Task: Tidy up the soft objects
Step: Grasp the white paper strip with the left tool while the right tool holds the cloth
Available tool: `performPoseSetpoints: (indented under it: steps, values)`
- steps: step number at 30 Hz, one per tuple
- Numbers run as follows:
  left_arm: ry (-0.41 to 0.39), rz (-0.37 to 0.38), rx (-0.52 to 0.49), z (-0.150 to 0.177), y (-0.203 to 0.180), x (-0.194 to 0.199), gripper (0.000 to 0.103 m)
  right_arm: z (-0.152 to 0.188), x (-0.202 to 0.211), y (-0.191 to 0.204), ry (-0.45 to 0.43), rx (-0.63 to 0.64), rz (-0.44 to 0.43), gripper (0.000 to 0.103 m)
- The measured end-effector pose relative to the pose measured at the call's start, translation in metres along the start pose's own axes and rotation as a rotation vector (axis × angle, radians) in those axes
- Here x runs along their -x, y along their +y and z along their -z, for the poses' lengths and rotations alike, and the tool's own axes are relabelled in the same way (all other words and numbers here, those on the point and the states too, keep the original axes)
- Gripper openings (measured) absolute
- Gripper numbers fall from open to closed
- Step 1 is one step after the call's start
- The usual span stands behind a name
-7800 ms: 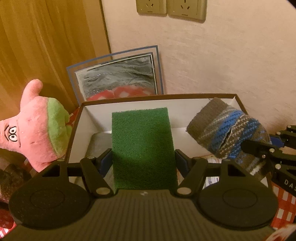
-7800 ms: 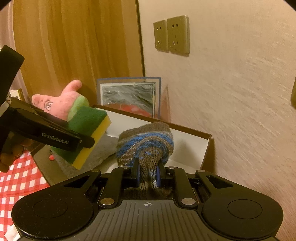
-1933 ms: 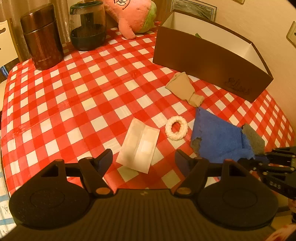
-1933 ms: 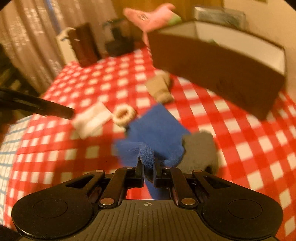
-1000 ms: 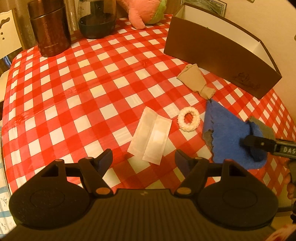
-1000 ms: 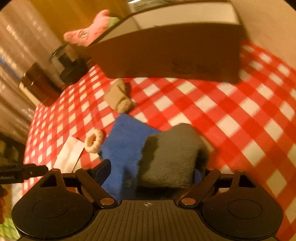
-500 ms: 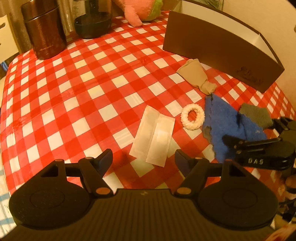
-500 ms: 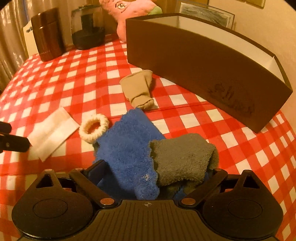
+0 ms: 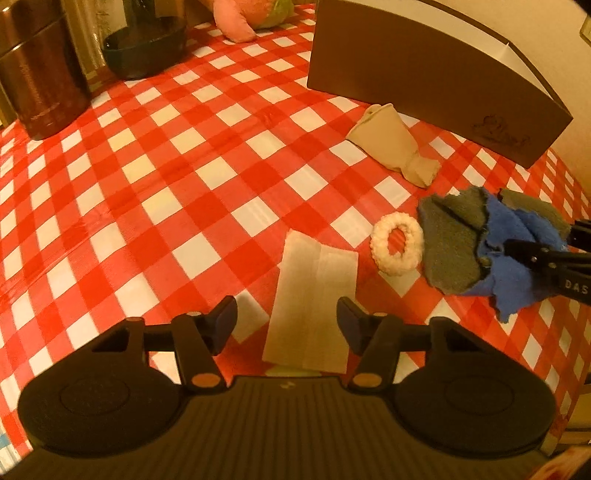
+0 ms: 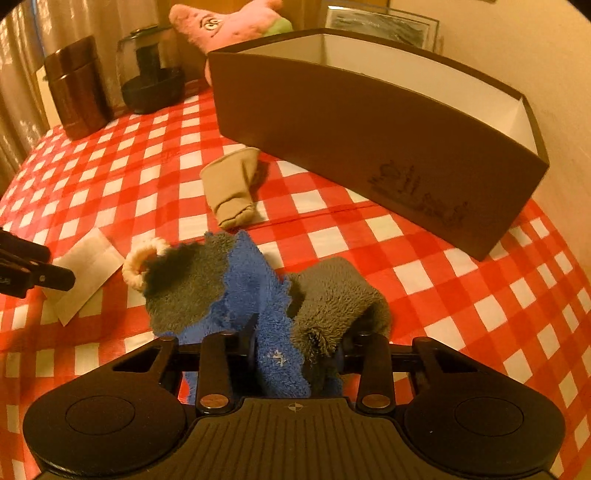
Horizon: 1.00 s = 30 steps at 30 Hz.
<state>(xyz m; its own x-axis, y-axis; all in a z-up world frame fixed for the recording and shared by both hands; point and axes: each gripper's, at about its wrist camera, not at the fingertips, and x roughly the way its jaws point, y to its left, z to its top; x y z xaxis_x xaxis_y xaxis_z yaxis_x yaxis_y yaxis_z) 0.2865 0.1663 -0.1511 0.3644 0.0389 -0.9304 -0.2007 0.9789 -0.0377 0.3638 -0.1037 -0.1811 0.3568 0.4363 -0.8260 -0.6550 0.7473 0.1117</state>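
From the left wrist, the left gripper hangs over a flat pale folded cloth on the red-and-white checked tablecloth; its jaws are closing, spread either side of the cloth, pads not yet pressing. A fuzzy cream ring lies just beside it. A beige sock sits near the brown box. A copper canister stands far left.

From the right wrist, the right gripper is closing on the fluffy blue-and-grey sock, bunched between its pads. The white-lined box stands open behind, a pink plush toy beyond it.
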Motion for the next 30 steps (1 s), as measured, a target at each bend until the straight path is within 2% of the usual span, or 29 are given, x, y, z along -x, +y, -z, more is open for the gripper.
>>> performPoseSetpoints:
  steps: [3, 5, 7, 10, 17, 19, 25, 30]
  values:
    - [0.014, 0.011, 0.003, -0.004, 0.001, -0.006, 0.048, 0.001, 0.0, 0.001, -0.003, -0.001, -0.004, 0.037]
    - [0.026, 0.022, 0.015, -0.005, 0.001, -0.009, 0.037, 0.002, -0.001, 0.001, -0.006, -0.009, -0.004, 0.038]
    - [0.027, 0.032, 0.02, -0.005, 0.0, -0.01, 0.035, 0.002, -0.001, 0.001, -0.009, -0.012, -0.008, 0.038]
    - [0.03, 0.043, 0.016, -0.005, -0.002, -0.009, 0.02, 0.003, -0.001, -0.002, -0.012, -0.023, -0.021, 0.039]
    - [0.01, 0.05, 0.01, -0.002, -0.008, -0.002, 0.004, 0.004, 0.0, -0.002, -0.017, -0.013, -0.025, 0.039]
    - [0.002, 0.051, 0.005, -0.002, -0.011, 0.001, 0.001, 0.005, 0.001, -0.002, -0.019, -0.011, -0.028, 0.039]
    - [-0.009, 0.042, 0.003, 0.0, -0.017, 0.008, 0.001, 0.006, 0.003, -0.003, -0.021, -0.011, -0.033, 0.039]
    - [0.026, 0.036, 0.028, 0.001, -0.019, 0.002, 0.001, 0.008, 0.007, -0.003, -0.019, -0.012, -0.037, 0.039]
